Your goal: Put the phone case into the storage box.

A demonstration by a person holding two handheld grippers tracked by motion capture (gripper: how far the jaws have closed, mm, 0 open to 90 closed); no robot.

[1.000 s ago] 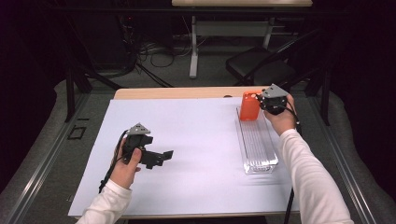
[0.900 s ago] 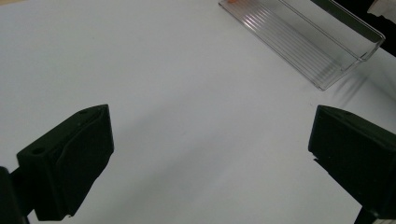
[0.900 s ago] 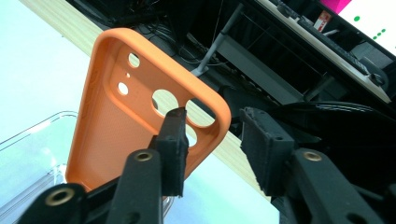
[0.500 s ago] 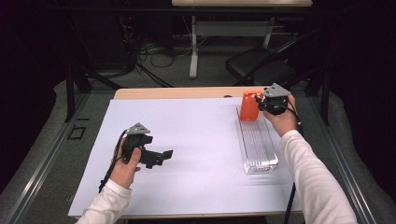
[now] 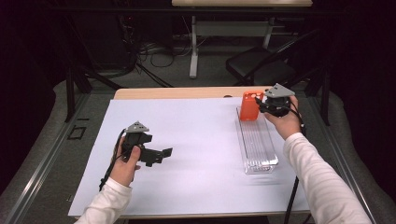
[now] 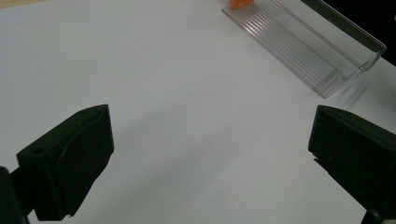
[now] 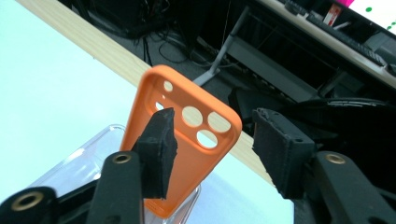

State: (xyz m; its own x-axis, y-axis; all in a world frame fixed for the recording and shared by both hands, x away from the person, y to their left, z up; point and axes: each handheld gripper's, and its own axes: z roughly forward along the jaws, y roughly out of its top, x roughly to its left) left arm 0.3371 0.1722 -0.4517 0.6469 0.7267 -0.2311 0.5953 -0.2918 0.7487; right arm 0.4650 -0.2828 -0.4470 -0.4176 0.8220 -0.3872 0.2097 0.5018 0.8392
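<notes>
An orange phone case [image 5: 251, 106] stands upright at the far end of a clear plastic tray [image 5: 258, 144] on the right of the white sheet. My right gripper [image 5: 259, 105] sits just right of it. In the right gripper view the orange phone case [image 7: 187, 144] shows its camera holes just beyond my right gripper [image 7: 212, 128]. Its jaws have just been opening, stand apart, and neither pad presses on the case. My left gripper [image 5: 161, 154] hovers open over the sheet at the near left. Nothing but bare white sheet lies between the jaws of my left gripper [image 6: 210, 140].
The white sheet [image 5: 196, 135] covers most of the wooden table [image 5: 177, 93]. The clear tray [image 6: 303, 46] lies lengthwise near the sheet's right edge. Beyond the table's far edge are a dark floor, cables, a table leg and a chair.
The right gripper's jaws have spread apart and the hand has drawn back slightly to the right of the case. The case stays standing in the tray. The left gripper has not moved.
</notes>
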